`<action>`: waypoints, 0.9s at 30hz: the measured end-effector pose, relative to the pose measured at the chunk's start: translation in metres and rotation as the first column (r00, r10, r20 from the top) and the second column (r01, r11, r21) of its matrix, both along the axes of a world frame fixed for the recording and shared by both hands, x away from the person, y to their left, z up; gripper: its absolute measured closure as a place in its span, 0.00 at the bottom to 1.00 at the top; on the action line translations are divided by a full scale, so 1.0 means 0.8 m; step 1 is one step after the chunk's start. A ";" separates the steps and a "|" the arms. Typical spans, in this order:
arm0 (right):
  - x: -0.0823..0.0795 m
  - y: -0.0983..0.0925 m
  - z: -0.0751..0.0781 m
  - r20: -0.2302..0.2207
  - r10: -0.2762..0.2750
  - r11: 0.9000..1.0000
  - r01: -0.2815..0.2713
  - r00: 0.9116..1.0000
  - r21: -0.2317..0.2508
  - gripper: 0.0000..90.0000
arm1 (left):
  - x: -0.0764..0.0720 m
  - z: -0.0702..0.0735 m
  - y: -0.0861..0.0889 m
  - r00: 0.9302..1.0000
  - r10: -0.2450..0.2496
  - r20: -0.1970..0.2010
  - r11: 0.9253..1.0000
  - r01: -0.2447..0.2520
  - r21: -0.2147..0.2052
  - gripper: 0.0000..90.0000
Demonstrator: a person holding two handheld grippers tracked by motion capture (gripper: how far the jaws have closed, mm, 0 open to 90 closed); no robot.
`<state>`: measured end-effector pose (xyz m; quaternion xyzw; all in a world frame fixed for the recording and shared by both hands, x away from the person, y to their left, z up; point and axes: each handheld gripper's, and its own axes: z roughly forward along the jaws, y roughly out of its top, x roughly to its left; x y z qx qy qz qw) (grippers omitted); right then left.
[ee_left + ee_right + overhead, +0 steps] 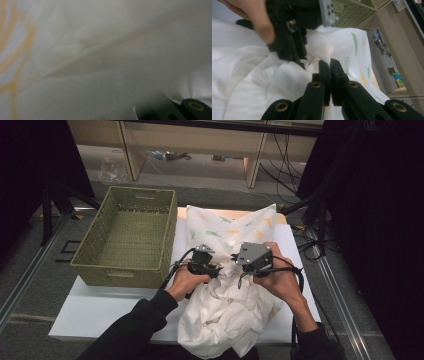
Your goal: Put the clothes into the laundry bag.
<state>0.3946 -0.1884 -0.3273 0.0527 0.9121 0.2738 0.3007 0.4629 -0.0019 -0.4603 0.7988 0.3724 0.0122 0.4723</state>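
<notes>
white cloth (225, 305) on the table (95, 307), pinched between right gripper (329, 62) jaws; left gripper (216, 269) jaws likewise clamped on it

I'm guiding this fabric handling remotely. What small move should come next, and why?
Probably pull both claws gently apart. The right claw is shut on a fold of the white leaf-printed cloth, the left claw is buried in it alongside, and the cloth is bunched between them.

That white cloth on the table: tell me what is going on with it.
A person works a white cloth with a gripper in each hand. The right gripper is shut on a fold of it. The left gripper is pressed into the cloth beside it, its jaws nearly closed. A pillow lies behind, and a green woven basket stands at the left.
</notes>
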 end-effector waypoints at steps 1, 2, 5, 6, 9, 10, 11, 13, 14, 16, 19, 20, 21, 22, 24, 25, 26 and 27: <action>0.001 0.001 -0.001 -0.006 0.000 1.000 0.000 1.000 -0.002 1.00 | 0.002 -0.002 -0.002 1.000 0.018 -0.015 1.000 -0.019 -0.014 0.89; 0.001 0.002 -0.003 -0.009 -0.003 1.000 0.003 1.000 -0.008 1.00 | 0.003 -0.002 -0.002 1.000 0.020 -0.012 1.000 -0.020 -0.015 0.89; 0.003 0.001 -0.007 -0.015 -0.015 1.000 0.015 1.000 -0.007 1.00 | -0.002 0.005 0.000 1.000 0.019 -0.010 1.000 -0.020 -0.016 0.85; 0.004 0.000 -0.007 -0.019 -0.010 1.000 0.010 1.000 -0.007 1.00 | -0.006 0.009 0.005 1.000 0.013 -0.003 1.000 -0.013 -0.016 0.82; 0.004 -0.004 -0.005 -0.013 -0.015 1.000 0.015 1.000 -0.003 1.00 | -0.021 0.023 0.025 1.000 -0.003 -0.015 1.000 0.002 -0.017 0.62; 0.005 -0.004 -0.005 -0.012 -0.017 1.000 0.017 1.000 0.001 1.00 | -0.026 0.027 0.031 0.999 0.003 -0.032 1.000 -0.003 -0.016 0.55; 0.005 -0.005 -0.005 -0.007 -0.016 1.000 0.016 1.000 -0.001 1.00 | -0.030 0.032 0.036 0.999 0.000 -0.039 1.000 0.000 -0.003 0.47; 0.005 -0.004 -0.005 -0.011 -0.018 1.000 0.018 1.000 0.002 1.00 | -0.041 0.038 0.048 1.000 -0.011 -0.024 0.999 0.012 0.040 0.34; 0.005 -0.004 -0.006 -0.012 -0.019 1.000 0.019 1.000 0.002 1.00 | -0.045 0.038 0.053 0.999 -0.024 -0.036 0.998 0.026 0.059 0.30; 0.005 -0.004 -0.005 -0.009 -0.018 1.000 0.018 1.000 0.004 1.00 | -0.054 0.037 0.065 0.997 -0.034 -0.066 0.998 0.038 0.055 0.28; 0.005 -0.005 -0.005 -0.004 -0.019 1.000 0.019 1.000 0.003 1.00 | -0.068 0.030 0.078 0.995 -0.050 -0.088 0.995 0.057 0.080 0.26; 0.005 -0.005 -0.005 -0.008 -0.022 1.000 0.022 1.000 0.008 1.00 | -0.072 0.025 0.081 0.995 -0.056 -0.082 0.992 0.064 0.105 0.25; 0.006 -0.005 -0.005 -0.005 -0.022 1.000 0.022 1.000 0.005 1.00 | -0.076 0.019 0.082 0.995 -0.053 -0.087 0.990 0.063 0.123 0.24; 0.006 -0.006 -0.005 -0.006 -0.021 1.000 0.021 1.000 0.005 1.00 | -0.079 0.012 0.083 0.994 -0.044 -0.099 0.989 0.058 0.138 0.23; 0.007 -0.006 -0.005 -0.006 -0.021 1.000 0.021 1.000 0.006 1.00 | -0.083 -0.002 0.082 0.993 -0.046 -0.113 0.988 0.061 0.142 0.23; 0.007 -0.005 -0.006 -0.008 -0.026 1.000 0.026 1.000 0.013 1.00 | -0.082 -0.007 0.080 0.992 -0.055 -0.113 0.988 0.070 0.135 0.24; 0.007 -0.005 -0.006 -0.012 -0.026 1.000 0.026 1.000 0.018 1.00 | -0.081 -0.010 0.076 0.991 -0.067 -0.114 0.989 0.081 0.123 0.25; 0.007 -0.005 -0.006 -0.012 -0.022 1.000 0.022 1.000 0.010 1.00 | -0.079 -0.013 0.070 0.991 -0.080 -0.109 0.991 0.091 0.101 0.28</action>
